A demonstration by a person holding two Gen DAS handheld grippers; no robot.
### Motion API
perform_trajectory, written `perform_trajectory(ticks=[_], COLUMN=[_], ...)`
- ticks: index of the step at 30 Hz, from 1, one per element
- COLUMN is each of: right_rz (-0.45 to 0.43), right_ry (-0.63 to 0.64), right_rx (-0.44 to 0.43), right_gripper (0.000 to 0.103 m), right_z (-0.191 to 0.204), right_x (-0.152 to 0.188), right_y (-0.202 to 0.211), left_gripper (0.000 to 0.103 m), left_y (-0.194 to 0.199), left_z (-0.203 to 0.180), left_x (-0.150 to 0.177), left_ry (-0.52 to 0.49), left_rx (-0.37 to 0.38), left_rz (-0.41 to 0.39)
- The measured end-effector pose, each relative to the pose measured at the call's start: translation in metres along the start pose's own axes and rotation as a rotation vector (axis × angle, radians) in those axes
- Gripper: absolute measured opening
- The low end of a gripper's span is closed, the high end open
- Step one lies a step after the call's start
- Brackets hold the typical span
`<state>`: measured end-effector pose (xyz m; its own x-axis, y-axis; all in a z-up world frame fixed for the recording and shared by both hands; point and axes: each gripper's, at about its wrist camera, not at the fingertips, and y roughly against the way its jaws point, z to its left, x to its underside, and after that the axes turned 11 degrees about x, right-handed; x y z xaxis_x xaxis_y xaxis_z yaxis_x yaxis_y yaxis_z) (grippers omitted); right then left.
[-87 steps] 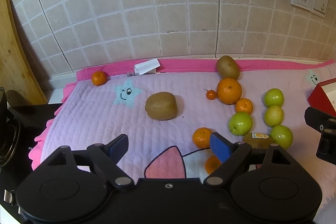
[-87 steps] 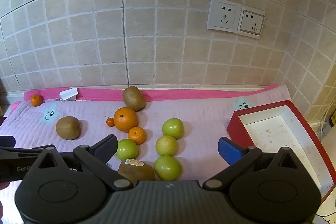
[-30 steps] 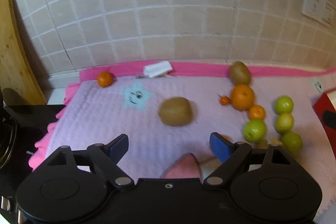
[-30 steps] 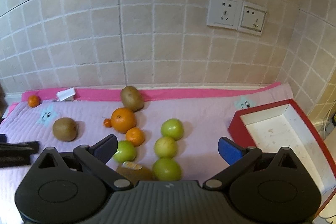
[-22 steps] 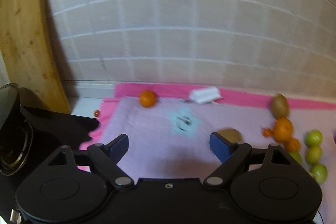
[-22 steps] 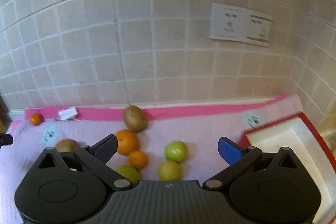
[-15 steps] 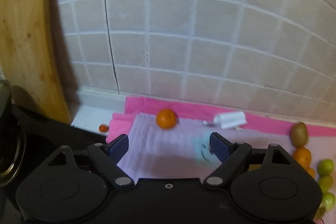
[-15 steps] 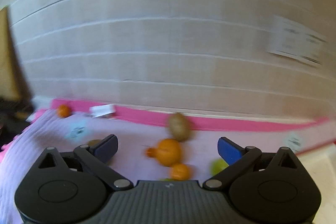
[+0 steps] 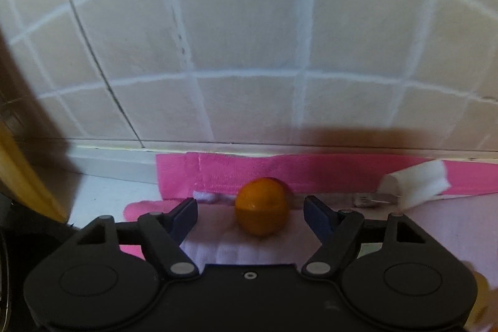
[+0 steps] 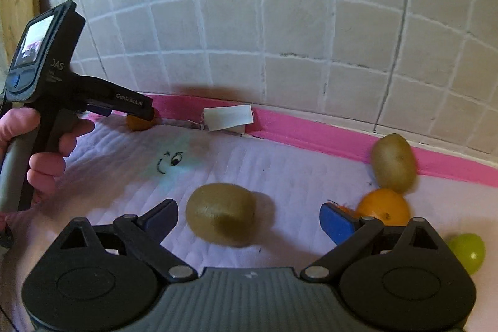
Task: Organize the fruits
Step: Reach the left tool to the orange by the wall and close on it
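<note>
While the left gripper narrows its wide jaws around the small orange at the mat's back edge, untouched, right gripper gaping over a kiwi, nothing gripped.

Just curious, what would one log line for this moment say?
left gripper: open, closing around small orange | right gripper: open around kiwi | nothing held

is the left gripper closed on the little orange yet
No, open: the left gripper has been closing, but gaps show between both fingers and the small orange.
</note>
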<state>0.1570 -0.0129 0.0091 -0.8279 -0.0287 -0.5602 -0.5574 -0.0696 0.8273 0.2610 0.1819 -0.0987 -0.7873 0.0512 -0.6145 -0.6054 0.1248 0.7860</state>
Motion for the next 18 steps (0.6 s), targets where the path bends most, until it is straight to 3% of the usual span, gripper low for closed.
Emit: perform_trajectory(ticks=[6,12,16,18], right_rz=[0.044,0.053,0.081,0.088], right_ry=[-0.062,-0.018,-0.013,-0.031], right_rx=[-0.031,-0.036,-0.037,-0.041], right_gripper=[0.099,0.098,0.087,0.085], right_z=[-0.001,0.018,0.022,0.02], right_x=[0.004,0.005,0.005,0.004], right_y=[-0.027,-0.041,-0.052,-0.056], left_gripper=[0.086,0.066,0.048,0.048], left_y=[-0.012,-0.012,-0.011,-0.01], left_z=[-0.005,-0.005,-0.003,-0.004], left_x=[0.001,0.004,0.006,0.007], left_ry=[-0.03,-0.001,0.018,0.017], left_rx=[-0.006,0.031,0.075,0.074], left_rz=[0.005,0.009,0.008,0.006])
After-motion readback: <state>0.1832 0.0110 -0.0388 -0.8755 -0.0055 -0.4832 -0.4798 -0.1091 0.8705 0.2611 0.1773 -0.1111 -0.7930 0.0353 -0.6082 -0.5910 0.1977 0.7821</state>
